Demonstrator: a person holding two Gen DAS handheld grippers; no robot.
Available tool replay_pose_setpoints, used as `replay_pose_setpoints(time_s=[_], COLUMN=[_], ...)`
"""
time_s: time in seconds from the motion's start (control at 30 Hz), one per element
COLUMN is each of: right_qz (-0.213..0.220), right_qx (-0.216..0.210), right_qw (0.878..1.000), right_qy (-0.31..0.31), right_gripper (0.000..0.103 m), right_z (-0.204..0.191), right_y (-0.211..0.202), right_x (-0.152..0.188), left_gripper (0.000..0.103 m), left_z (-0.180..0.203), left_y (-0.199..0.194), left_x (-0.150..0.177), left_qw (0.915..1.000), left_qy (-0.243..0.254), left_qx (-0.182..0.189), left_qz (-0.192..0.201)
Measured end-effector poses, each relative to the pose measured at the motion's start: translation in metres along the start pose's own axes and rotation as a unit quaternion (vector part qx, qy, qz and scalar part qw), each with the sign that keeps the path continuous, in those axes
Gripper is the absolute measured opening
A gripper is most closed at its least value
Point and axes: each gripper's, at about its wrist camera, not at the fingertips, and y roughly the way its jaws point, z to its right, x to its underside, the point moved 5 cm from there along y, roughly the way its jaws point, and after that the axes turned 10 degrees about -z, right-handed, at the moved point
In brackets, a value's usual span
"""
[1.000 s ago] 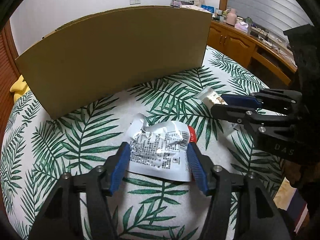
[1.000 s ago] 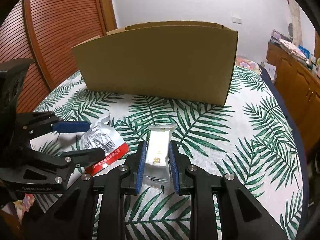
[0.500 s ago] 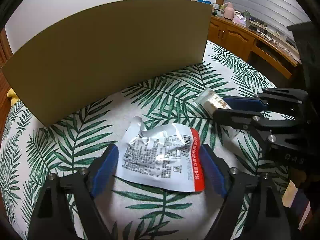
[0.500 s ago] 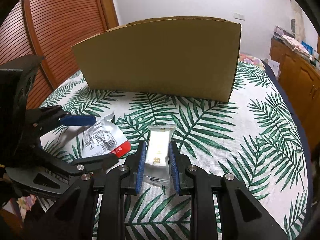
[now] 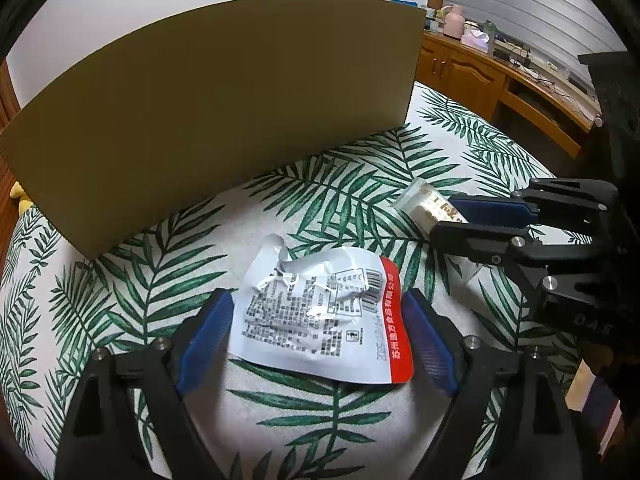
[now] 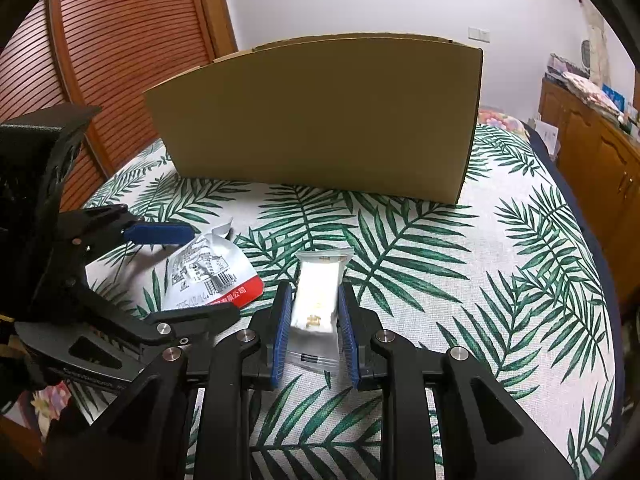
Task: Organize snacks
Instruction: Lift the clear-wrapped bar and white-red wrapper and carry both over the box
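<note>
Left hand-held gripper point(image 5: 316, 332) let go since a second ago: its jaws spread wide, and the crumpled white snack bag point(image 5: 324, 316) lies loose between them, mid-surface point(image 5: 280, 432). Right hand-held gripper point(image 6: 313, 322) stays clamped on the small white snack pack point(image 6: 318, 300).

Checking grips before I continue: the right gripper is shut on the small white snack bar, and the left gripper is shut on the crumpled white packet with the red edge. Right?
Not quite. The left gripper is open: in the left wrist view its pads stand clear of the crumpled white packet, which lies loose on the tablecloth between them. The right gripper is indeed shut on the small white snack bar.
</note>
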Motion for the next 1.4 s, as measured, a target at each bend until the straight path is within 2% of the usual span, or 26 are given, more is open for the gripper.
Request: replay_pose_setpoints(time_s=[0.23, 0.4, 0.5, 0.87, 1.4], right_qz=[0.002, 0.002, 0.002, 0.005, 0.008], right_qx=[0.000, 0.000, 0.001, 0.001, 0.003], right_qw=[1.000, 1.000, 1.000, 1.000, 1.000], right_qy=[0.002, 0.002, 0.002, 0.002, 0.002], right_gripper=[0.022, 0.022, 0.022, 0.022, 0.022], right_z=[0.000, 0.000, 0.000, 0.000, -0.001], right_y=[-0.001, -0.001, -0.001, -0.001, -0.003], right_x=[0.000, 0.000, 0.000, 0.001, 0.002], left_gripper=[0.072, 0.051, 0.046, 0.044, 0.040], left_z=[0.005, -0.001, -0.004, -0.010, -0.009], left_y=[-0.010, -0.016, -0.018, -0.033, -0.062], left_x=[0.011, 0.013, 0.015, 0.024, 0.025], left_qw=[0.9997, 0.9998, 0.9998, 0.9992, 0.9971], left_qy=[0.023, 0.015, 0.013, -0.016, -0.025], left_qx=[0.004, 0.004, 0.001, 0.009, 0.004], left_qz=[0.006, 0.008, 0.012, 0.035, 0.072])
